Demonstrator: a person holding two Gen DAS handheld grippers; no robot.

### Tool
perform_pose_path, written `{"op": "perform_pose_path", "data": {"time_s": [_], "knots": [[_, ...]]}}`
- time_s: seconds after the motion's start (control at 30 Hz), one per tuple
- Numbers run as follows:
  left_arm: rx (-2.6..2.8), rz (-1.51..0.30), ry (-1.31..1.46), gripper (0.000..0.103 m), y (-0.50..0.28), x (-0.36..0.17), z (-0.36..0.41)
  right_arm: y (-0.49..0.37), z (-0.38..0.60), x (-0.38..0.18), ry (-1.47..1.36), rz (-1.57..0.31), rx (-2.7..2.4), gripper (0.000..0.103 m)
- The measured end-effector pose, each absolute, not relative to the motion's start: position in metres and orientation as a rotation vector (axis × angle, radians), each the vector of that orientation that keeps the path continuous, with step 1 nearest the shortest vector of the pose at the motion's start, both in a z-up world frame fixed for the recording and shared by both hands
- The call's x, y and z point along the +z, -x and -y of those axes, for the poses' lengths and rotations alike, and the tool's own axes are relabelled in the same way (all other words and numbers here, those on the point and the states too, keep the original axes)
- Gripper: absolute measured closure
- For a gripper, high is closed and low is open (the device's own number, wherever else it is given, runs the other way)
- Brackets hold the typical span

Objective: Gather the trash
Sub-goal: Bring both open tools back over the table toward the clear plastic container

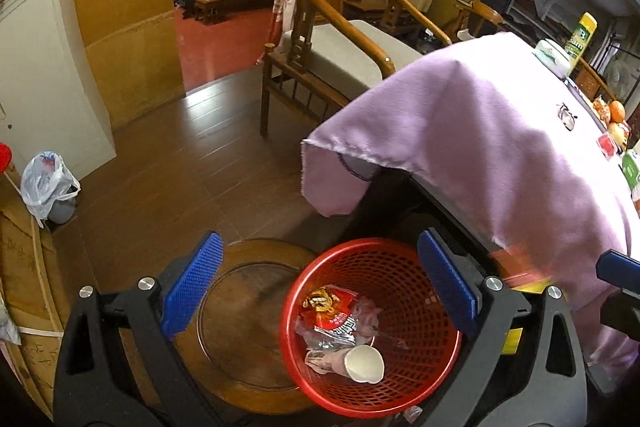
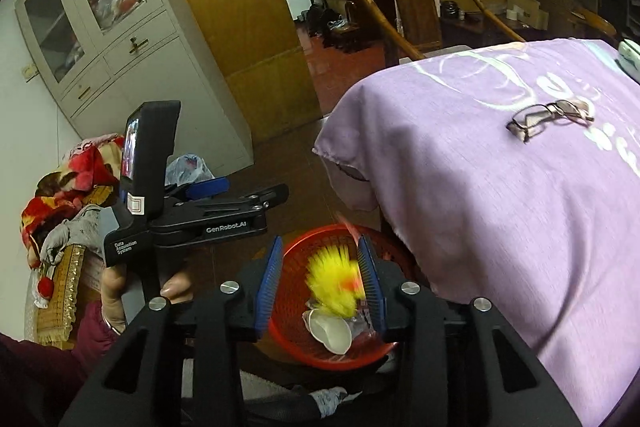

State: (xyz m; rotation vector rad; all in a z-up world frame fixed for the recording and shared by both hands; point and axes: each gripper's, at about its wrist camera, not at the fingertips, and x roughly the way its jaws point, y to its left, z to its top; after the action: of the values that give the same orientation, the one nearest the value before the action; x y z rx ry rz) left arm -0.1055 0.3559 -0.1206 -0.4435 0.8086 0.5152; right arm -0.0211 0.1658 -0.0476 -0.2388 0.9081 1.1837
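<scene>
The right gripper (image 2: pixel 322 281), fingers open, drops a blurred yellow wrapper (image 2: pixel 334 285) into the red basket (image 2: pixel 290 341); left gripper (image 1: pixel 320 287) open, empty; next, probably fetch more trash.

"GenRobot.AI" on left tongs (image 2: pixel 208 187)

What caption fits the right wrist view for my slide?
Right tongs open above the red basket as a blurred yellow wrapper drops toward the paper cup.
</scene>
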Motion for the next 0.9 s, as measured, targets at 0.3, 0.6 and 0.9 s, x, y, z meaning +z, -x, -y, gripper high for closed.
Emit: {"op": "perform_pose_path", "data": {"time_s": [0.3, 0.6, 0.9], "knots": [[0.482, -0.828, 0.435, 0.009, 0.100, -0.116, -0.344, -0.004, -0.133, -0.043, 0.150, -0.896, 1.111, 0.059], [0.412, -0.807, 0.352, 0.009, 0.090, -0.085, -0.299, -0.022, -0.057, -0.023, 0.021, -0.803, 1.005, 0.056], [0.256, -0.807, 0.210, 0.008, 0.045, -0.056, -0.215, -0.041, 0.060, -0.012, -0.119, -0.704, 0.819, 0.051]]}}
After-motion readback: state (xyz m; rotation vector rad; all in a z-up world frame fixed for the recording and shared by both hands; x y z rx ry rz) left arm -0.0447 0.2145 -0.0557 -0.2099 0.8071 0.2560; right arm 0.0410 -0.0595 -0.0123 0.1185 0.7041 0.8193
